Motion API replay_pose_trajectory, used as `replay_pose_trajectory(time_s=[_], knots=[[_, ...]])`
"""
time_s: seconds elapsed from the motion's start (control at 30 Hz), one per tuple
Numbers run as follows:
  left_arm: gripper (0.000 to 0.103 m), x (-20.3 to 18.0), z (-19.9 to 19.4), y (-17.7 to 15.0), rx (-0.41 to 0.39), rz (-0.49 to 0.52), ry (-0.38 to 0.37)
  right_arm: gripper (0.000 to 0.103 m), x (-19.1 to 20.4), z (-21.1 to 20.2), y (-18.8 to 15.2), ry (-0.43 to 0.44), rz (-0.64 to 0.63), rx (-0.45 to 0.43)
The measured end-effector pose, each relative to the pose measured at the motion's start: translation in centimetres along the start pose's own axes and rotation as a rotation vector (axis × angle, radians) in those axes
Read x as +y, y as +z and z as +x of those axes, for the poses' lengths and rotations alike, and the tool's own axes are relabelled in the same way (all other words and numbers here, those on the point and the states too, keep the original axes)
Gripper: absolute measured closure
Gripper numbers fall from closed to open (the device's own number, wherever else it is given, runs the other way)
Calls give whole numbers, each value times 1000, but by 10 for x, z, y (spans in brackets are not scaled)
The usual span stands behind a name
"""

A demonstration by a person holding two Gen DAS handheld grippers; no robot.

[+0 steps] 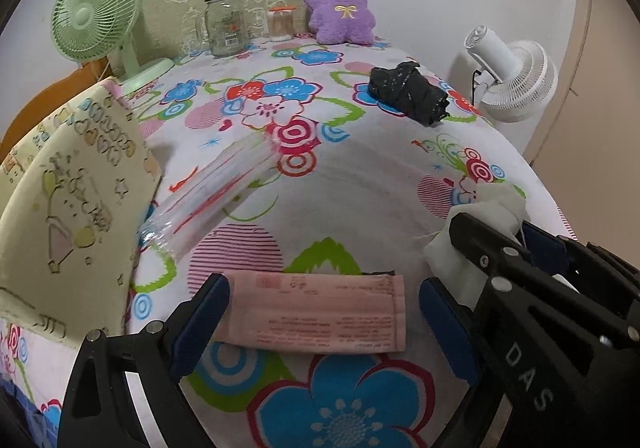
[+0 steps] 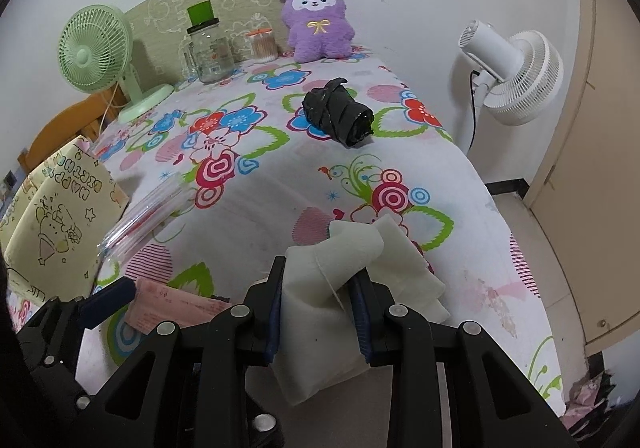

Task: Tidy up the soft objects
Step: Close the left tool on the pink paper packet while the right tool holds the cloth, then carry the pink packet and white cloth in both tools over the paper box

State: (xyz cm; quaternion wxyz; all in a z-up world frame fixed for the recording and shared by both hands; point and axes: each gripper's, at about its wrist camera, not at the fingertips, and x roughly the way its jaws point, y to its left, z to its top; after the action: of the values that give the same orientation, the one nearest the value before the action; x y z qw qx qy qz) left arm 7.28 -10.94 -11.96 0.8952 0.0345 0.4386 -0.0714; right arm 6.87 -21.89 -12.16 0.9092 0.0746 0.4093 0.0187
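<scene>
My right gripper (image 2: pixel 318 298) pinches the white cloth (image 2: pixel 340 260) bunched off the near right of the table (image 2: pixel 280 184), so it lifts clear, while my left gripper (image 1: pixel 324 312) gapes empty astride the pink packet (image 1: pixel 316 312), ready to close.

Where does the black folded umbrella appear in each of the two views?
Left wrist view: black umbrella upper right of centre, on the flowered sheet.
Right wrist view: black umbrella just above centre.
Shared landmark: purple plush toy behind it, against the wall.
</scene>
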Motion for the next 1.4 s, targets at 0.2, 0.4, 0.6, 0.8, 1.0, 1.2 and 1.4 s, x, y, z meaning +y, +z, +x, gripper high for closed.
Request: replay_pose_trajectory(time_s=[0.2,0.4,0.6,0.8,1.0,1.2,1.4], knots=[[6,6,-7,-12,23,-18,34,71,1,-1,-2,10,-3,-4],[6,2,-15,-24,25,-12,38,71,5,-6,-8,36,-14,-8],[6,-4,-10,-23,15,-18,22,70,1,-11,-13,43,-9,-12],[6,-7,-1,-11,12,-24,14,70,-5,-11,-10,23,4,-15],[20,-8,4,-3,5,-15,-5,70,-9,-5,-4,12,13,-9],[45,-11,-2,-4,5,22,-38,70,-6,-1,0,16,14,-2],[62,-6,-3,-3,13,21,-60,70,1,-2,-2,19,9,5]])
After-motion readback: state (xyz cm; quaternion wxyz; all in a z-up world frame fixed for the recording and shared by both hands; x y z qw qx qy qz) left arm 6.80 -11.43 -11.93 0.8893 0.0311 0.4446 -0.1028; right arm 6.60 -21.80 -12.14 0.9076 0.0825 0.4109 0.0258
